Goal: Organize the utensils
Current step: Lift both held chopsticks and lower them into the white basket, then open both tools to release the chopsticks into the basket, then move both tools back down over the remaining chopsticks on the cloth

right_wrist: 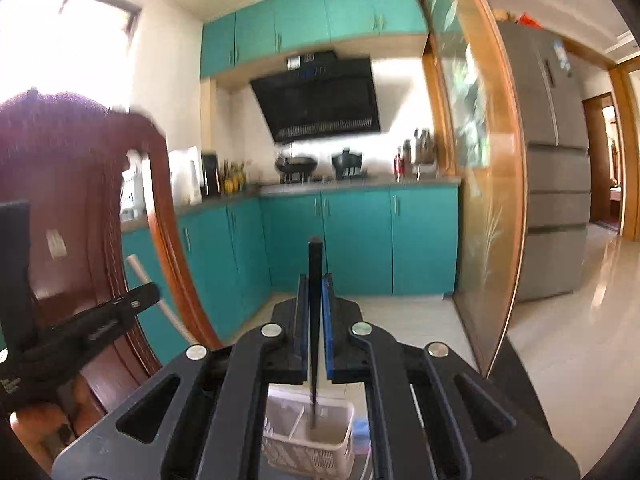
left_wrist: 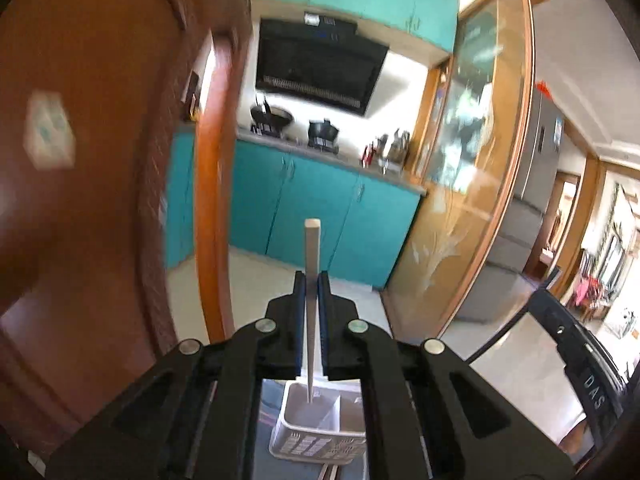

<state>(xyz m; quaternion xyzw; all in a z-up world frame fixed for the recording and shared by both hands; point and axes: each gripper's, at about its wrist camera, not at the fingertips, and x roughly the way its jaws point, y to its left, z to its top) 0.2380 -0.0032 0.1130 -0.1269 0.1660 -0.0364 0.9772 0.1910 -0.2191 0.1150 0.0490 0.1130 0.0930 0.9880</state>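
My left gripper [left_wrist: 312,280] is shut on a white chopstick [left_wrist: 311,248] held upright, its thin lower end hanging over the left compartment of a white slotted utensil basket [left_wrist: 316,444]. My right gripper [right_wrist: 315,282] is shut on a black chopstick [right_wrist: 315,264], also upright, with its lower end inside the right compartment of the same basket [right_wrist: 308,448]. In the right wrist view the left gripper [right_wrist: 120,308] appears at the left, holding the white chopstick [right_wrist: 138,268].
A brown wooden chair back [right_wrist: 80,184] stands close on the left. Teal kitchen cabinets [right_wrist: 356,240] with pots and a black range hood [right_wrist: 320,96] lie ahead. A glass sliding door [right_wrist: 480,184] and grey fridge [right_wrist: 556,168] are to the right.
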